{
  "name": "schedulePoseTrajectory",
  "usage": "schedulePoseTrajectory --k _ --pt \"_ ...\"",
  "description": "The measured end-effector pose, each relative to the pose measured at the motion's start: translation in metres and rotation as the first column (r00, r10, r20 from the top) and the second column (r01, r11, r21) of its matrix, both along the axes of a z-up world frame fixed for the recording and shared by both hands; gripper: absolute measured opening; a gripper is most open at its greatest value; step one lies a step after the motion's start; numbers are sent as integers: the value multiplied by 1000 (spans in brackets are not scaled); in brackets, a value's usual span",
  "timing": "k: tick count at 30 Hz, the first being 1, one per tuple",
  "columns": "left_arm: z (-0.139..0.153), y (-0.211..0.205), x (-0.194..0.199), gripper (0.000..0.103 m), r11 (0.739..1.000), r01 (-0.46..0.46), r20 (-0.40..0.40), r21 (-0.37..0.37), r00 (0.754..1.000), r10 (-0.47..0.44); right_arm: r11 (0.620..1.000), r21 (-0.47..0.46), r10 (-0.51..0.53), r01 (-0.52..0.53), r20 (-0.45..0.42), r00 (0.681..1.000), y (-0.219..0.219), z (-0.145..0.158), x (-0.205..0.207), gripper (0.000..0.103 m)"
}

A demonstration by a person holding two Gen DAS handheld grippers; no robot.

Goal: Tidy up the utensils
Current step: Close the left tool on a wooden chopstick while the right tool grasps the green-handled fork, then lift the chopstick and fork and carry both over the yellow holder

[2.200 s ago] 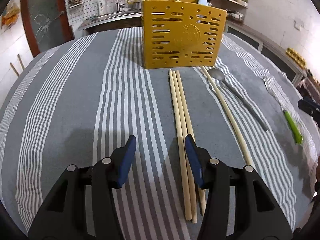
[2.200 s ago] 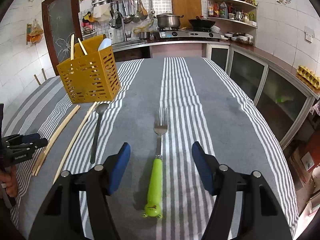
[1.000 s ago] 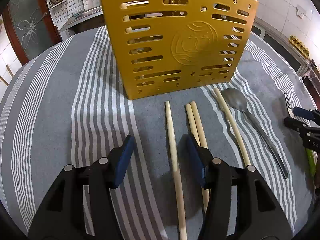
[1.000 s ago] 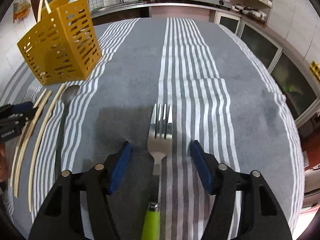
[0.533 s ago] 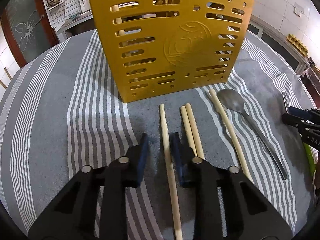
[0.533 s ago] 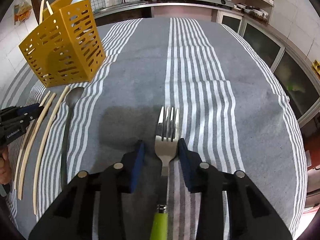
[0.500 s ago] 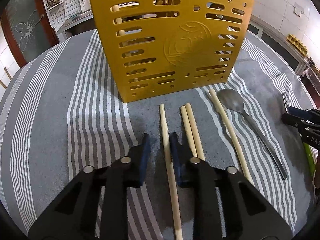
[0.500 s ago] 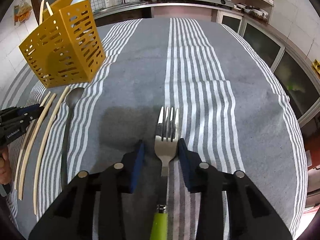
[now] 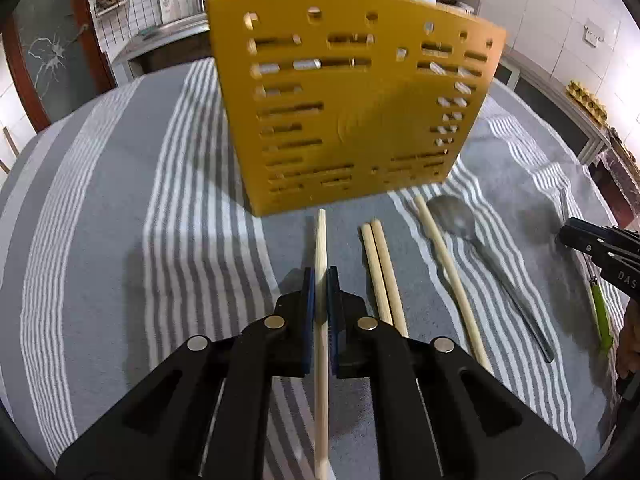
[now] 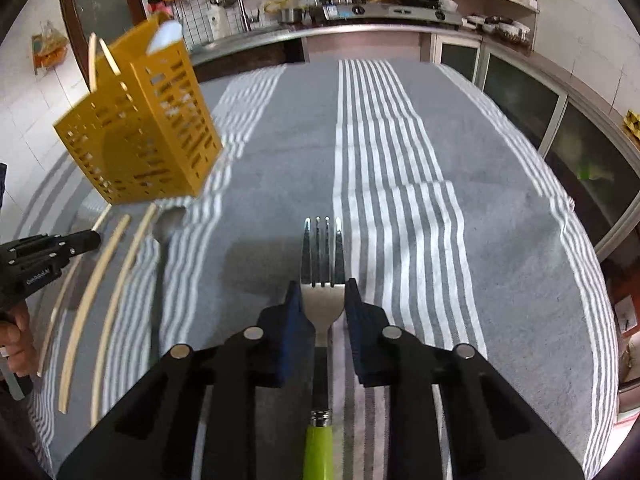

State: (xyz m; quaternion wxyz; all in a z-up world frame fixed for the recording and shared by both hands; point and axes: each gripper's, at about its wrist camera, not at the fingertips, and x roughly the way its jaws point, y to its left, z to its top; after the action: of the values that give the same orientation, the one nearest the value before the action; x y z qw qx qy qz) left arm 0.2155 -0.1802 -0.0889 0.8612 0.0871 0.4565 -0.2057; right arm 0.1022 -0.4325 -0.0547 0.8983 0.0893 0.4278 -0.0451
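two grippers are at work on a table with a gray striped cloth point(image 10: 460, 152). the left gripper point(image 9: 321, 276) is pinching one chopstick point(image 9: 321, 240) between its blue pads point(image 9: 308, 292), and the stick's tip points at the yellow holder point(image 9: 352, 100). the stick runs back under the gripper toward the camera. just to the right lie two more chopsticks side by side, the pair point(image 9: 382, 272), touching each other on the cloth. a fourth stick point(image 9: 448, 276) lies further right, next to a gray spoon point(image 9: 484, 256) with its bowl near the holder. the holder stands upright on the cloth, close in front of the left gripper, and it has slots and holes in its wall. some sticks and a white thing poke out of its top. the right gripper point(image 10: 320, 292) has its pads pressed on both sides of the fork point(image 10: 322, 276), at the wide part just below the prongs. the fork's prongs point away from the camera and its green handle point(image 10: 318, 452) runs back under the gripper. the fork lies well apart from the holder, off to its right. in the right view the holder looks blurry. each gripper can be seen at the edge of the other one's view.
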Motion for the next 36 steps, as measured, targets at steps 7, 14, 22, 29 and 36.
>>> schedulePoseTrajectory --k 7,14,22,29,36 --pt "29 9 -8 4 999 -7 76 -41 997 11 1000 -15 11 -9 90 996 10 23 -6 23" --pt "53 23 -17 5 995 -12 131 -99 991 25 1000 -20 7 -3 189 982 16 41 -20 23" --pt "66 34 -29 5 991 -13 167 -135 985 35 999 -28 -11 19 261 965 15 53 -34 23" --pt "73 36 -36 5 990 -10 186 -140 982 36 999 -40 -5 18 303 953 21 63 -42 23" --pt "82 41 -41 5 988 -14 202 -152 978 45 998 -51 -10 28 326 945 25 69 -47 23"
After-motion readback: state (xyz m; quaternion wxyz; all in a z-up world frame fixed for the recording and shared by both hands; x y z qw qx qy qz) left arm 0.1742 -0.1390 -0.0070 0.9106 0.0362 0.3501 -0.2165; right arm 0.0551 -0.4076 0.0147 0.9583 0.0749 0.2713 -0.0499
